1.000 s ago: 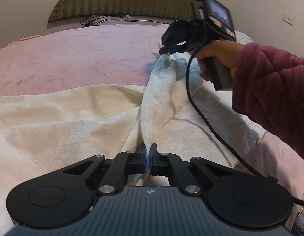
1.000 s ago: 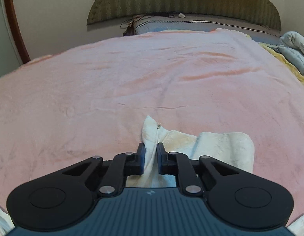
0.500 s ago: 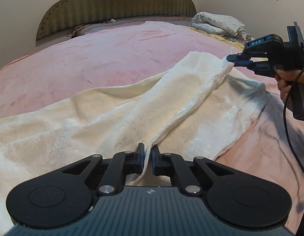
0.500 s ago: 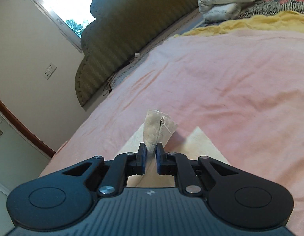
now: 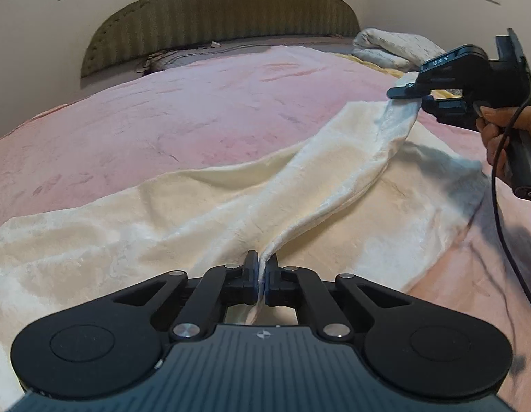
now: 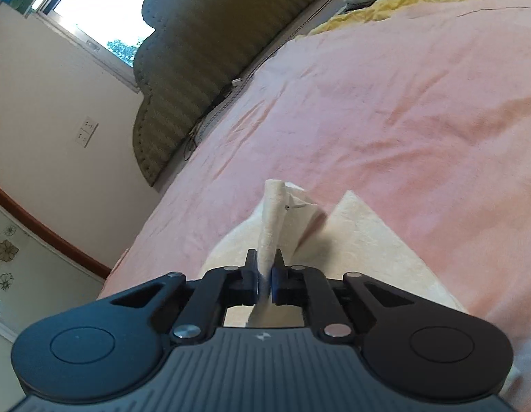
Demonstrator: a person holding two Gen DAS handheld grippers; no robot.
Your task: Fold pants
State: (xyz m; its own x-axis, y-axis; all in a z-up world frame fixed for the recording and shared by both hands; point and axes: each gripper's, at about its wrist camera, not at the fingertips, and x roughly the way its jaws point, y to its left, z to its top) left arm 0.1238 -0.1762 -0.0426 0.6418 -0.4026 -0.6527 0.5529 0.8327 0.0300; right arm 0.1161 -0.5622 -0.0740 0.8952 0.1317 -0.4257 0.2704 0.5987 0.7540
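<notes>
While the cream pants [image 5: 203,213] lie spread over the near part of the pink bed [image 5: 197,110], the fold will go best if both pinched edges stay taut and are carried across together. The left gripper [image 5: 261,276], angled down at the near edge, pinches the cloth tight. The right gripper [image 5: 420,98], tilted and raised at far right, nips another edge.

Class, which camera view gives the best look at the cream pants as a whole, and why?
The left wrist view: there the cream pants spread across the pink bedspread, one edge lifted taut between the left gripper and right gripper. The right wrist view shows only a pinched fold at the right gripper and a small corner.
</notes>
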